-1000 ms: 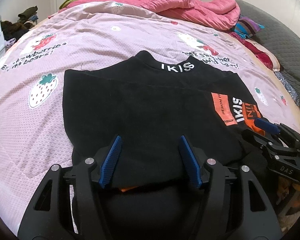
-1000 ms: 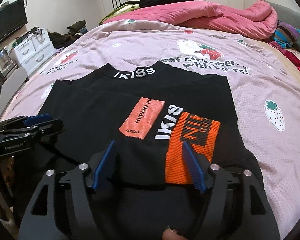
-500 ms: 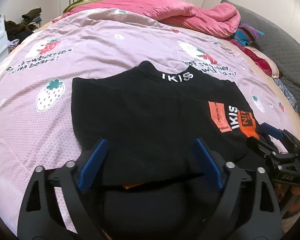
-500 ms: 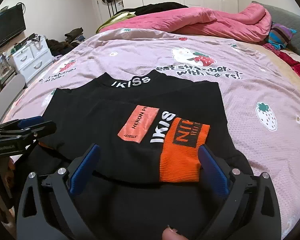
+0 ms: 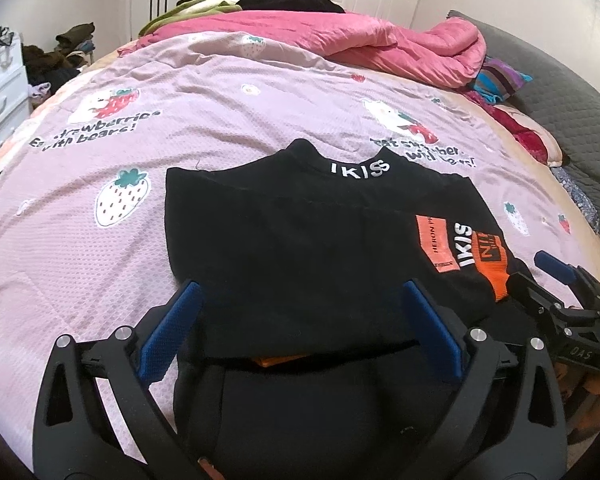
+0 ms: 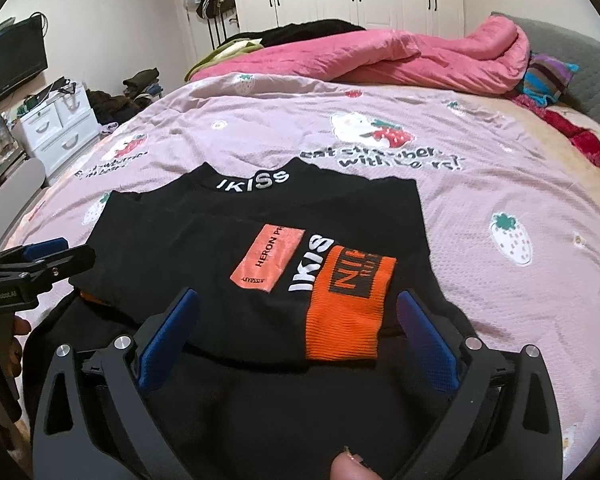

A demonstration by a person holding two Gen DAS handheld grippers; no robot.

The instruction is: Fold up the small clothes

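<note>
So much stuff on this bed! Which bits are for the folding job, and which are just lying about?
For the job:
black top
left tool
right tool

Lying about:
pink quilt
striped cloth
white drawers
clothes pile

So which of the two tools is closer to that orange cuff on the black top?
Right. The right tool hangs open with the orange cuff between its fingers, untouched. The left tool is over the plain black side of the top, farther away.

Folded top (image 5: 300, 248) on bedspread (image 5: 228, 92); heaped quilt (image 5: 340, 40) behind.
</note>
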